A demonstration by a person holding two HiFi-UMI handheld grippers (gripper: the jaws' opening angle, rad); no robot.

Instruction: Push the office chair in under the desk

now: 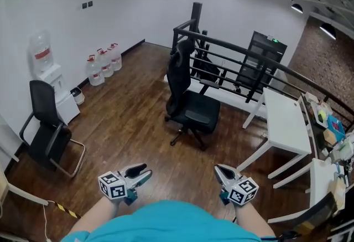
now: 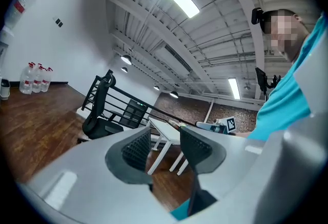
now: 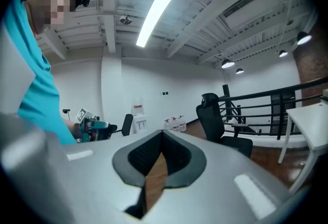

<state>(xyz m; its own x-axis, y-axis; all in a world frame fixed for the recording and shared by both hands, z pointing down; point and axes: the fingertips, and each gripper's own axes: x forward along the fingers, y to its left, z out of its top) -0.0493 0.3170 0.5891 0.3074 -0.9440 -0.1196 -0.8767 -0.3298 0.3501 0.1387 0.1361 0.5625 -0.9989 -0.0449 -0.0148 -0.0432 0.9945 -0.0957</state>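
Chair out at 12, well apart from the desk at 3.
Head view: I hold left gripper at 7, right gripper at 5, both near level. Left gripper view: jaws spread, empty. Right gripper view: jaws pressed together.

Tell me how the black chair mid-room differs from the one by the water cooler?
The office chair has a tall back with a headrest; the side chair has a lower back without one. The office chair stands on a star base in open floor; the side chair sits on a bent metal frame beside the water dispenser. Both are black and empty.
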